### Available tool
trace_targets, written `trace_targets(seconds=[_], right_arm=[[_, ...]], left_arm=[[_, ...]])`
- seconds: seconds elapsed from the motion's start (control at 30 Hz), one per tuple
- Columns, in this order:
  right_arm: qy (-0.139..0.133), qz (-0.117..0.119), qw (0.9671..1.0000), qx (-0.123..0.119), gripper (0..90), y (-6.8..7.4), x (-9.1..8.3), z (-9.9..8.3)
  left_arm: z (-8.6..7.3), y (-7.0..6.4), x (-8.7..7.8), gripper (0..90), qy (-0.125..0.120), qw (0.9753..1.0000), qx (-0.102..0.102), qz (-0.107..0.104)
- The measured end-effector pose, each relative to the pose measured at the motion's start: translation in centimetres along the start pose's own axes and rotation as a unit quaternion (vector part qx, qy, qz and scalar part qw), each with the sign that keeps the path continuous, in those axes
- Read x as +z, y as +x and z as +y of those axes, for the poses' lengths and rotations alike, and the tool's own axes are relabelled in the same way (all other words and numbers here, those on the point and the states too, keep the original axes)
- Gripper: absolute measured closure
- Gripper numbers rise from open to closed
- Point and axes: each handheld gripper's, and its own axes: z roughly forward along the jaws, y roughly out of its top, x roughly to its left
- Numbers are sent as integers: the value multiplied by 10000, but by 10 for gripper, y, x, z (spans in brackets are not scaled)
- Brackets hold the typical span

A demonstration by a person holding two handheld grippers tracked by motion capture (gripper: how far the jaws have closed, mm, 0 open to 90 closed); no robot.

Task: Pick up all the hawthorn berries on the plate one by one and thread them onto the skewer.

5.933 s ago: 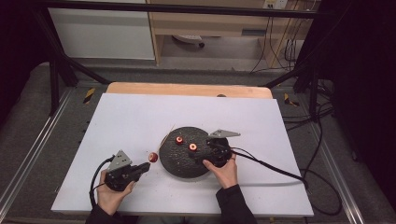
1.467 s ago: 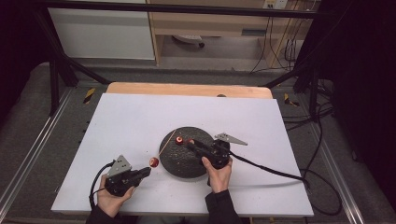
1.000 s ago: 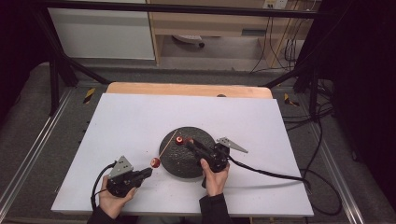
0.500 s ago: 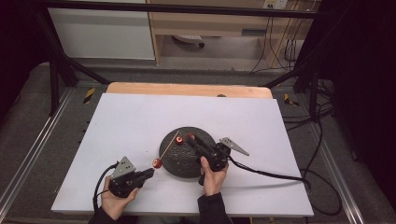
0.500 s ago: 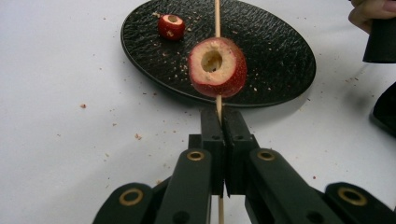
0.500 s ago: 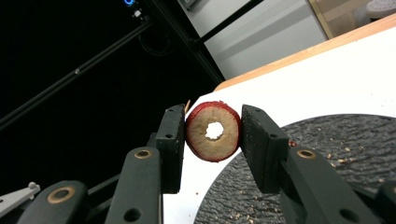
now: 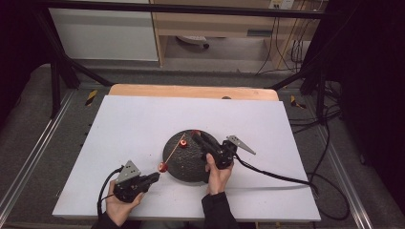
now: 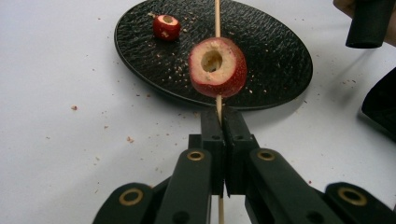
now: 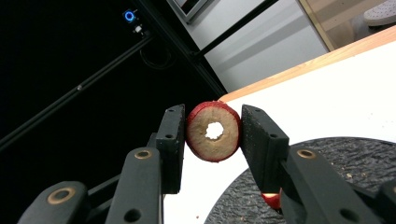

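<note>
White tabletop [image 7: 143, 124] fills the high view, with a dark workshop floor and cables around it. A black textured plate [image 7: 179, 167] sits near the front middle. At the near left, the left gripper [image 7: 152, 177] holds a thin wooden skewer [image 7: 173, 152] that slants up over the plate, with one cored red fruit piece [image 7: 163, 166] threaded low on it. The right gripper [image 7: 197, 137] reaches over the plate's far edge.

Left gripper view: the jaws are closed tight on the skewer [image 8: 218, 109], just below the threaded fruit [image 8: 217, 67]. A loose fruit piece [image 8: 166, 26] lies on the far side of the plate [image 8: 275, 60], among crumbs.

Right gripper view: the jaws stand partly open, pinching a second cored fruit ring [image 9: 214, 131] by its red sides, lifted above the plate [image 9: 355, 163], its hole facing the camera.

The fruit looks light, soft and crumbly, so it is best gripped gently by the skin. The skewer seems stiff but thin, and likely to snap if bent.
</note>
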Motion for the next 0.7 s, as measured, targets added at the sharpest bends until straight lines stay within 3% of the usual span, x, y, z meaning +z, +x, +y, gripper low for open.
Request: trace_targets(seconds=[0.7], right_arm=[[-372,59,9992,121,617,-1,4,7]], left_arm=[[2,-9,5,884,-80,10000,14,-54]])
